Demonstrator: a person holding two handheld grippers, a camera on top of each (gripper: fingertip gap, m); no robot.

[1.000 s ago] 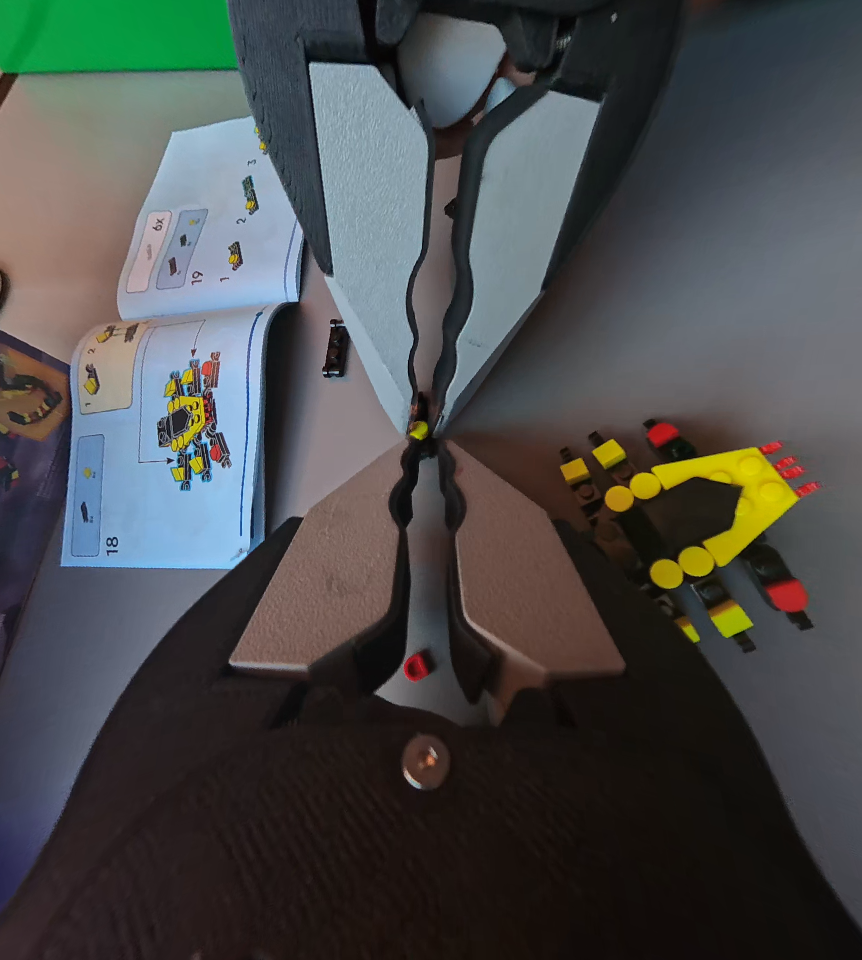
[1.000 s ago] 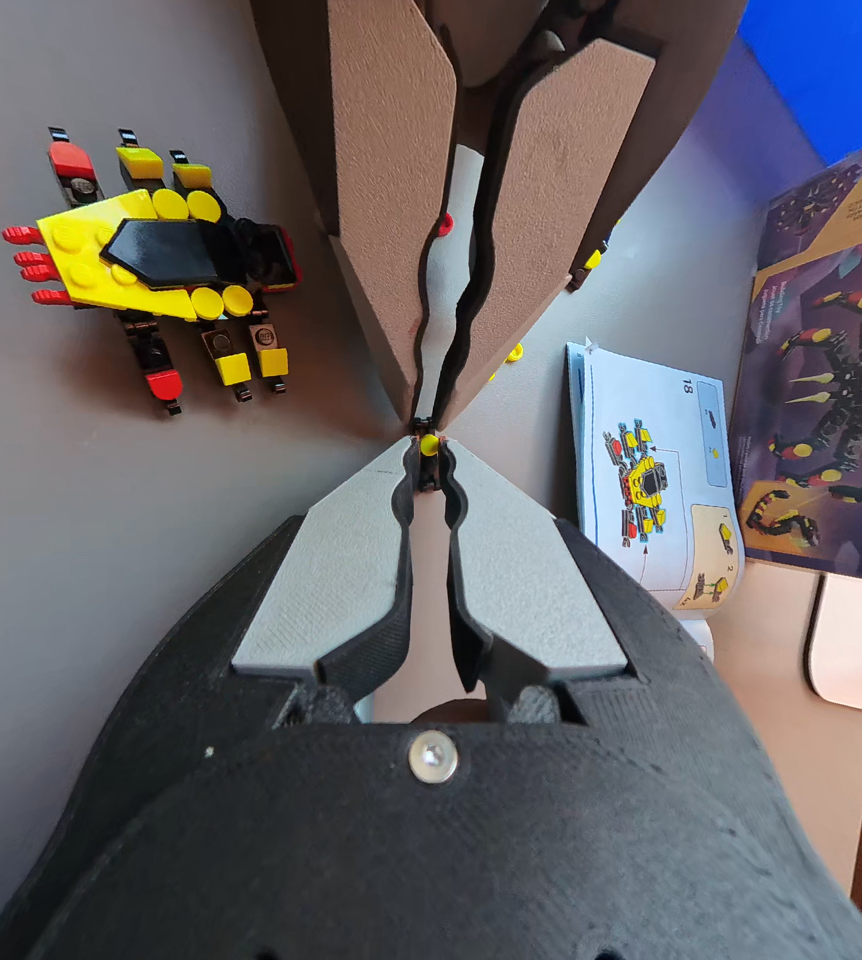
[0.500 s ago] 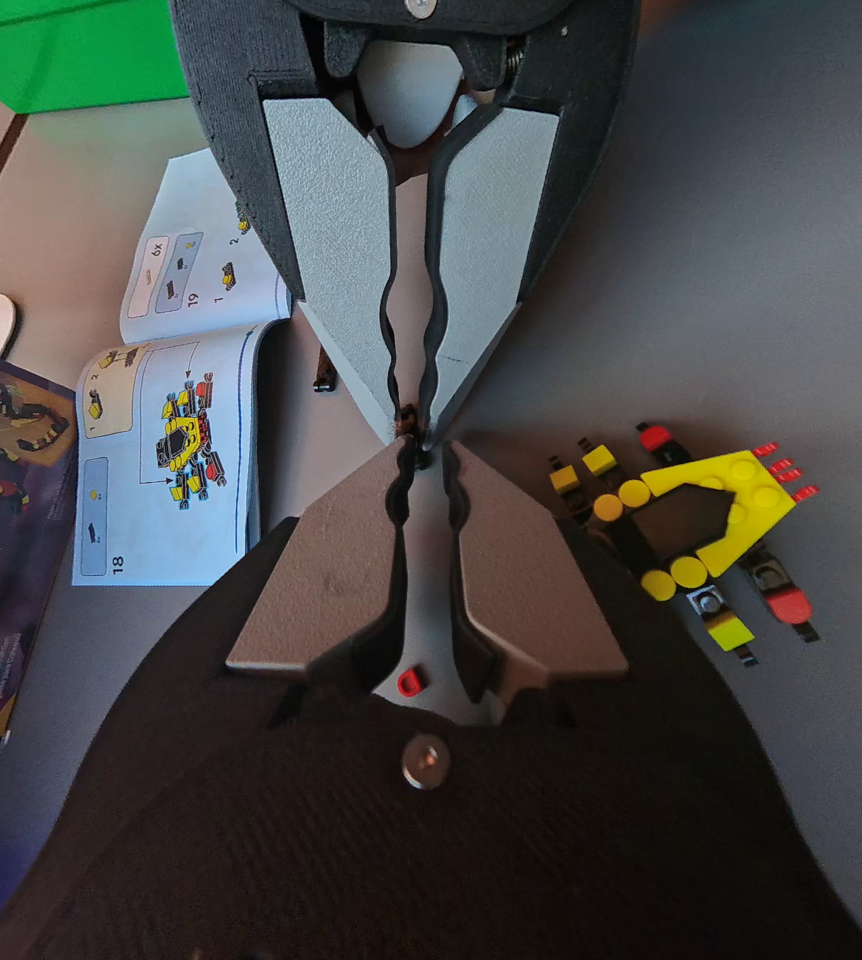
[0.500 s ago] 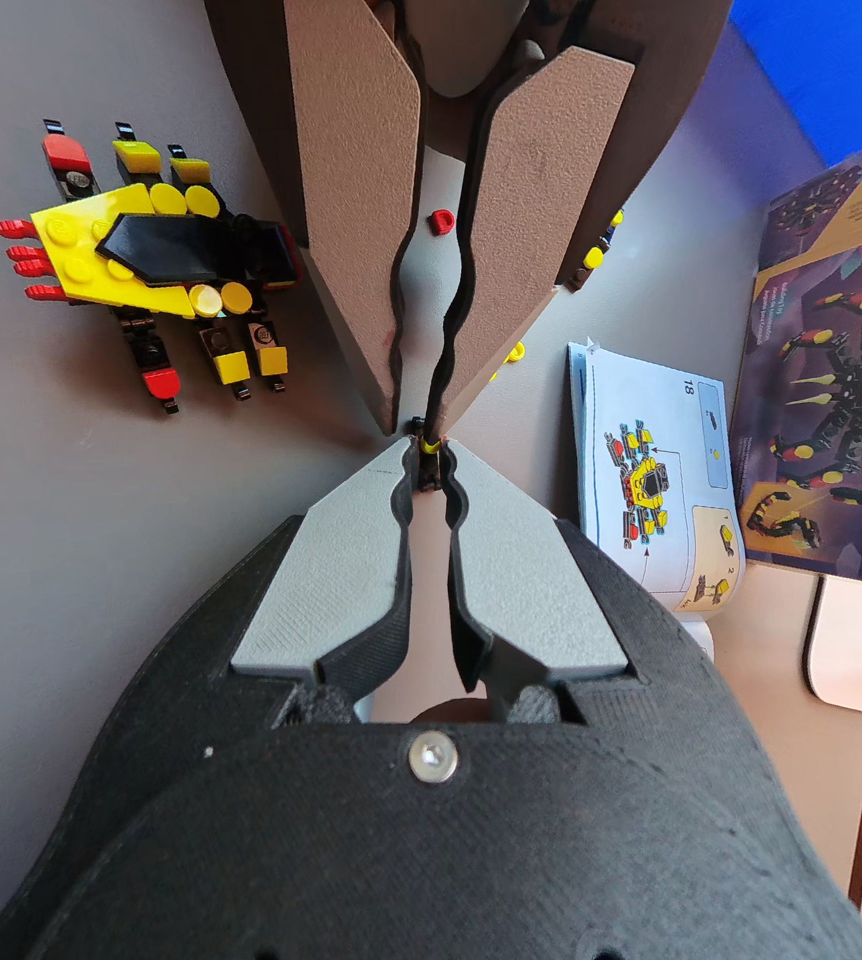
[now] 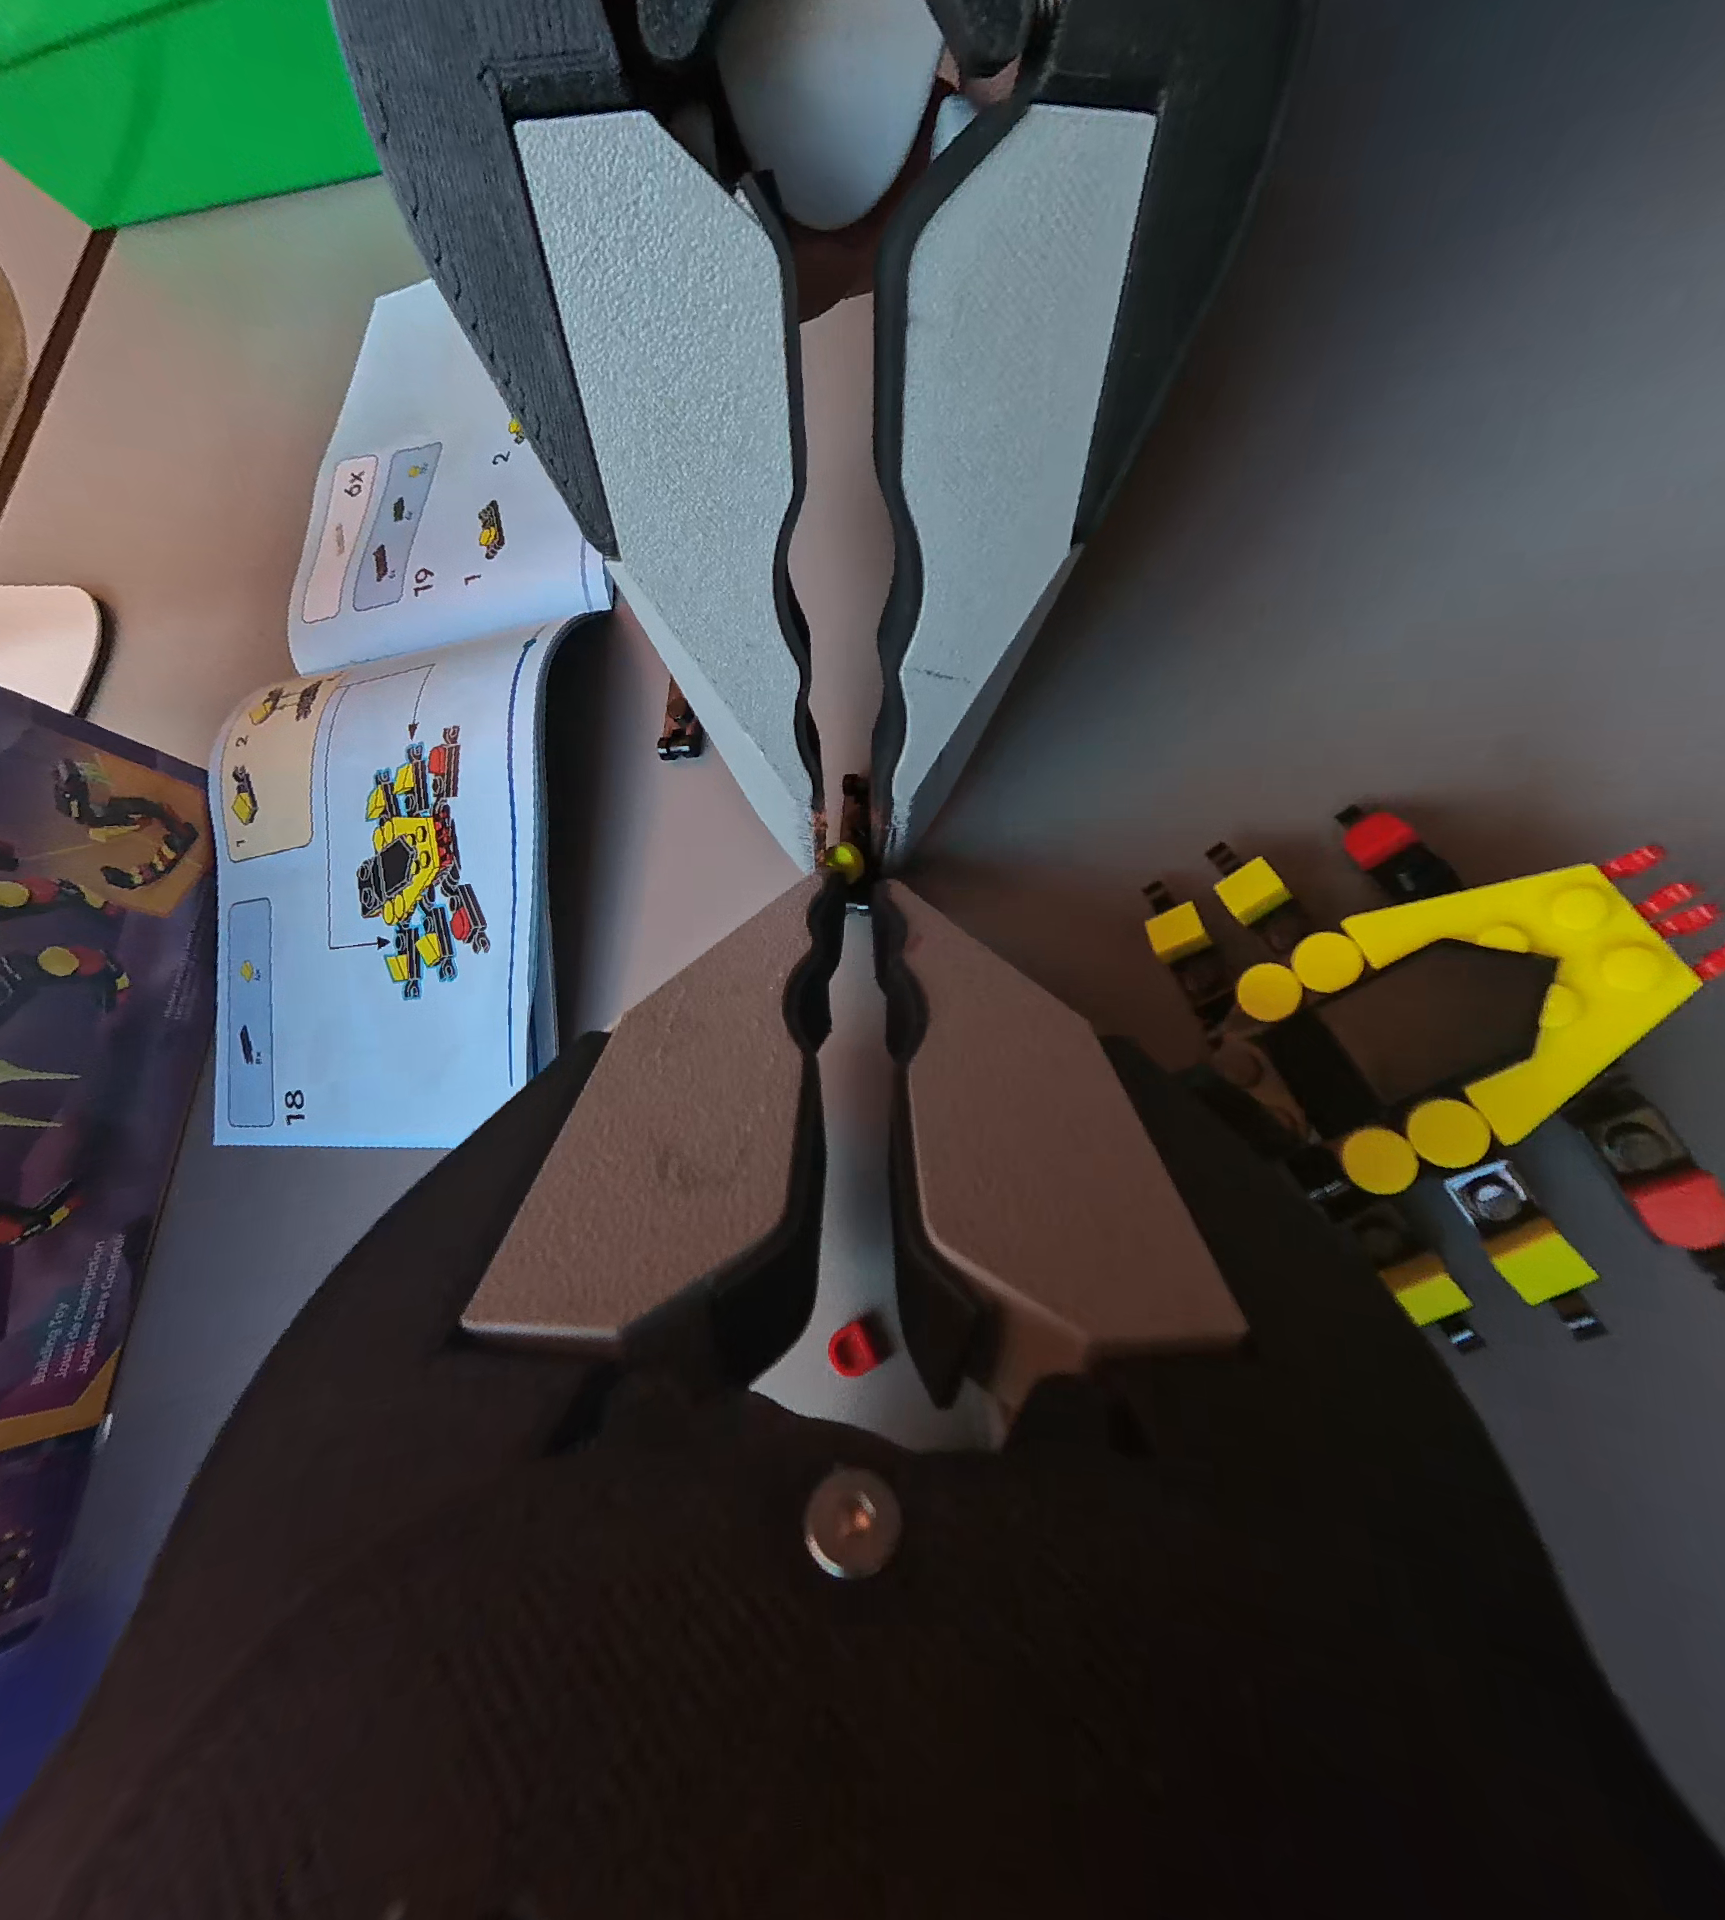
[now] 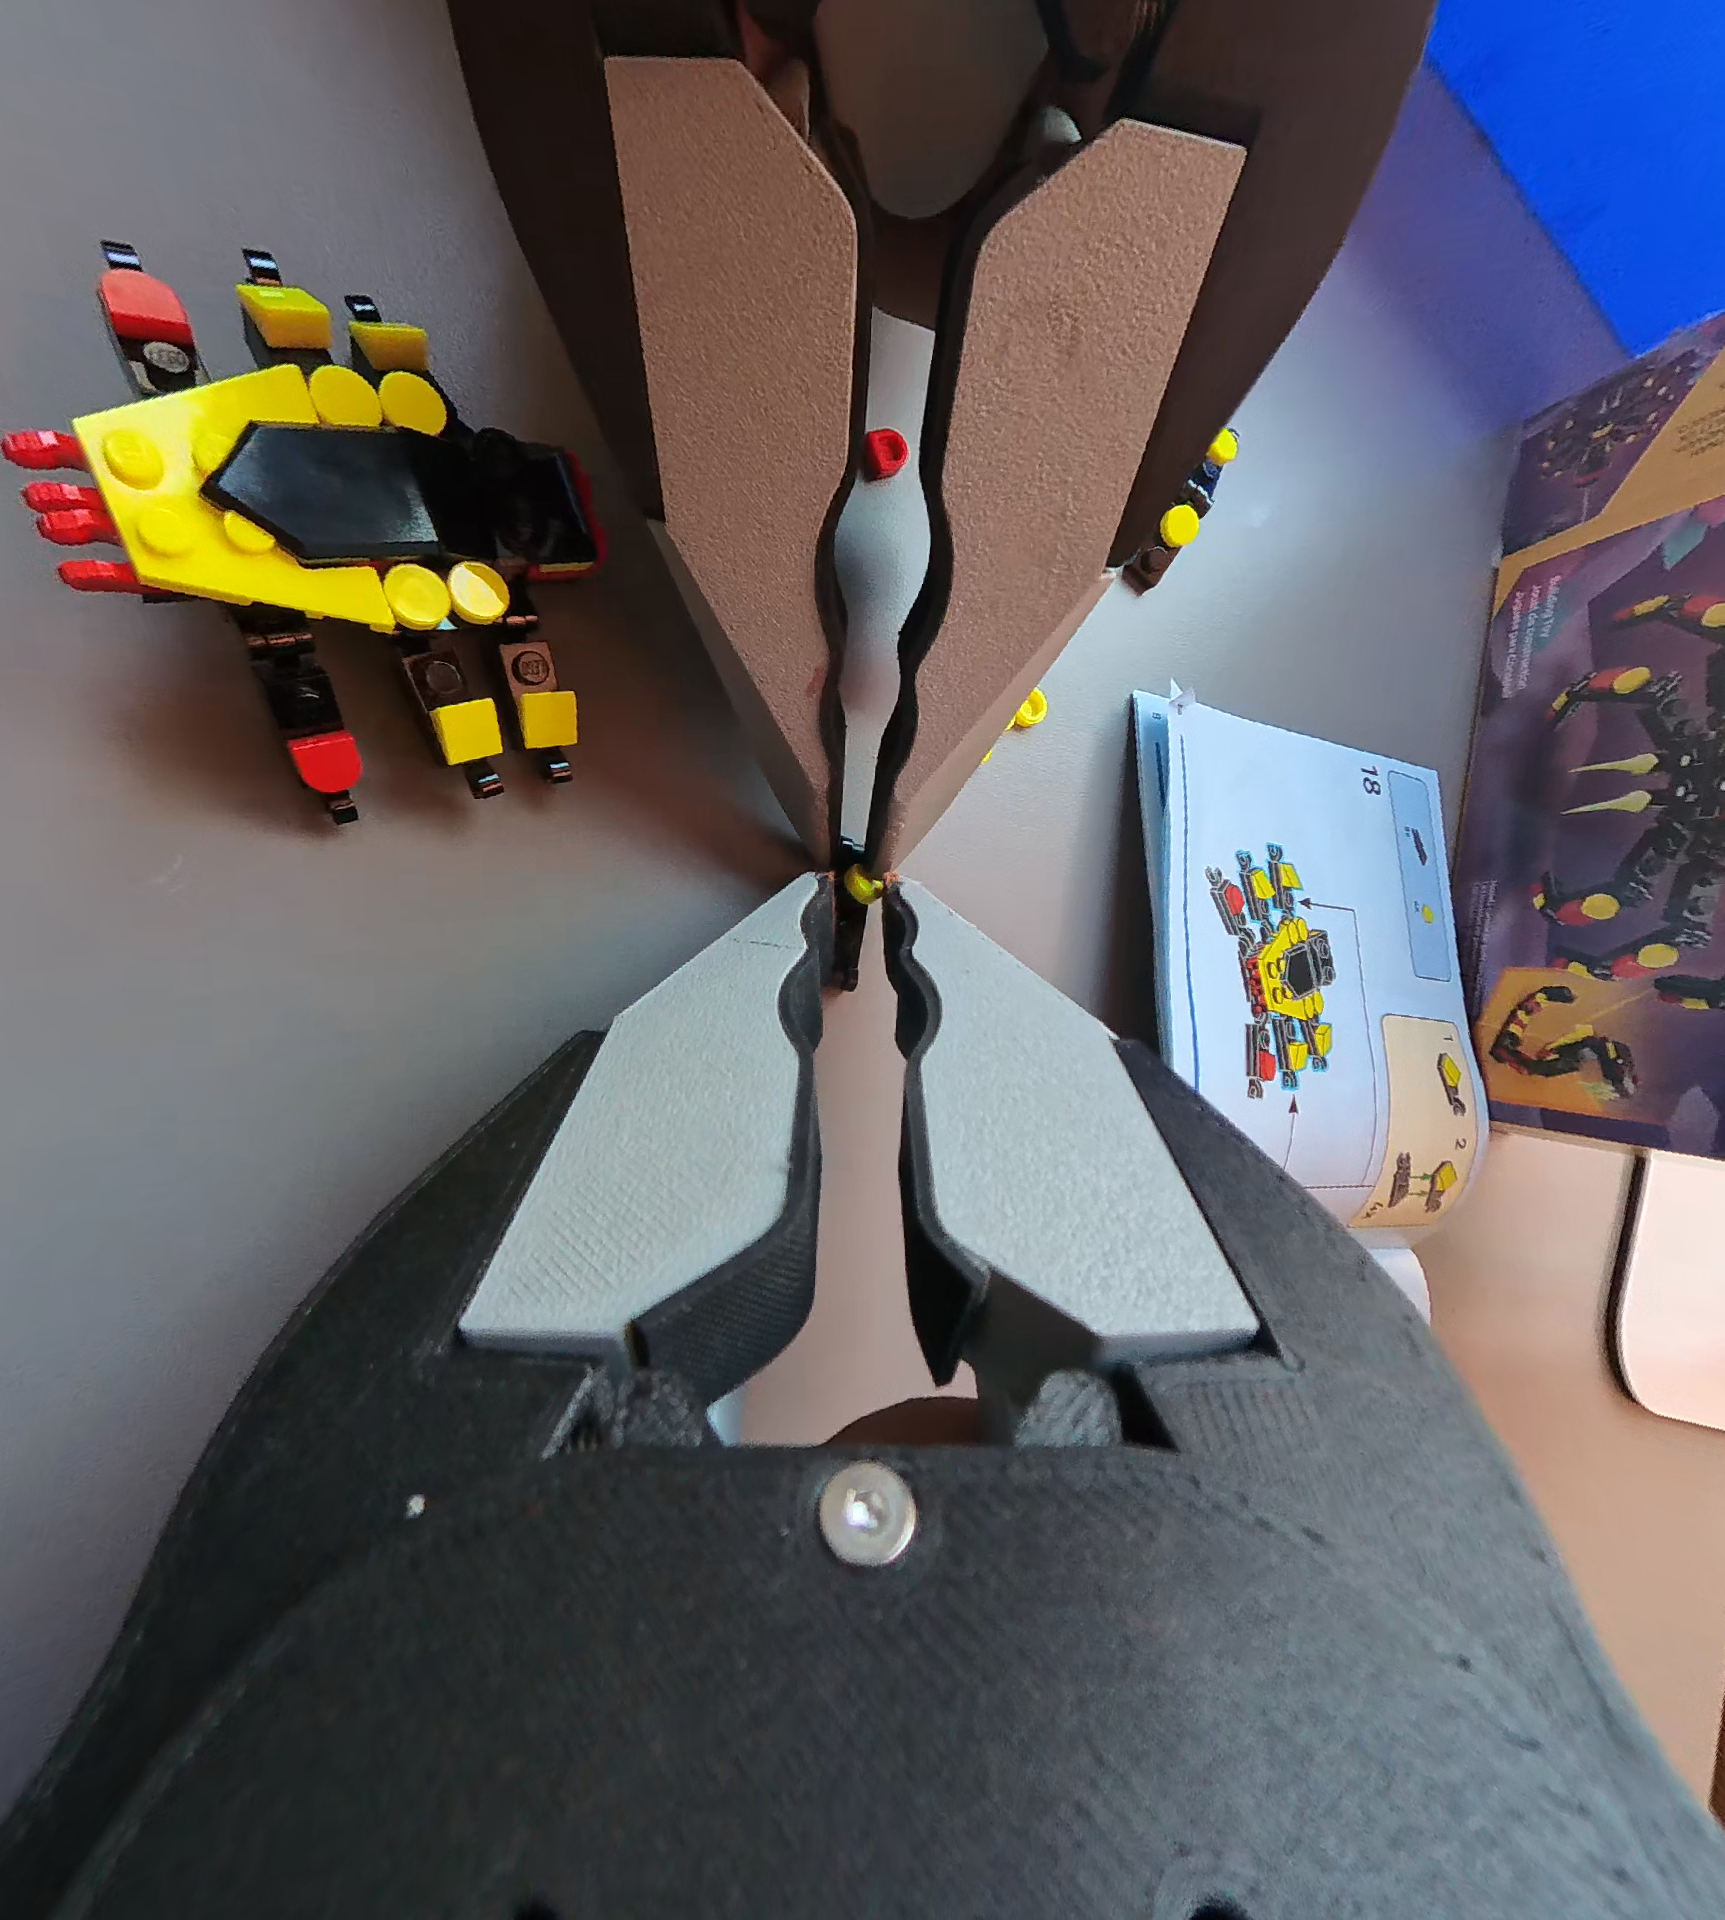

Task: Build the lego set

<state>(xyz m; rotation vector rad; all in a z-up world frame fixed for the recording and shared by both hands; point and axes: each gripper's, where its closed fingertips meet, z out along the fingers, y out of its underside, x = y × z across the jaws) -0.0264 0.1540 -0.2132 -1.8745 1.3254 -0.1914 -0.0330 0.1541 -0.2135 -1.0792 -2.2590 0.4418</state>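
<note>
Grey table: loose yellow studs show only rightward.

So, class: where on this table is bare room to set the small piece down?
Free: grey table below the spider body, left of the right gripper. Crowded: by the instruction booklet, the box and loose yellow studs.

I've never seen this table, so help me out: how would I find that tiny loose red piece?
Start at the half-built yellow and black lego spider lying on the grey table. Look right, to the bare gap between the brown fingers of the left gripper: the small red lego piece lies there alone, the only loose red part.
</note>
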